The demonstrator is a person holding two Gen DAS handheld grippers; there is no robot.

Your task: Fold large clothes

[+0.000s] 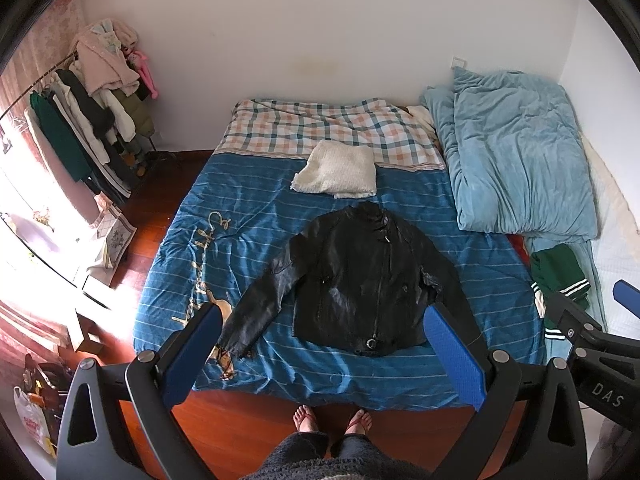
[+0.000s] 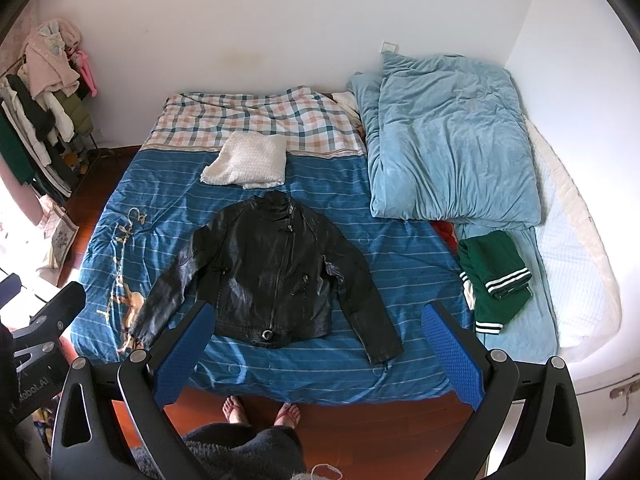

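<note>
A glossy black leather jacket lies flat, sleeves splayed, on the striped blue bedspread. Both the left gripper and right gripper hover with textured blue fingers spread wide, holding nothing.

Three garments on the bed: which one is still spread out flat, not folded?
The black leather jacket in the middle, sleeves splayed out. The white knit beyond it is folded, and the green striped garment at the right is bunched up.

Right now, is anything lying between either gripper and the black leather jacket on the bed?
Nothing visible. Left gripper and right gripper hang open above the black leather jacket, which lies flat on the blue striped bedspread, uncovered.
</note>
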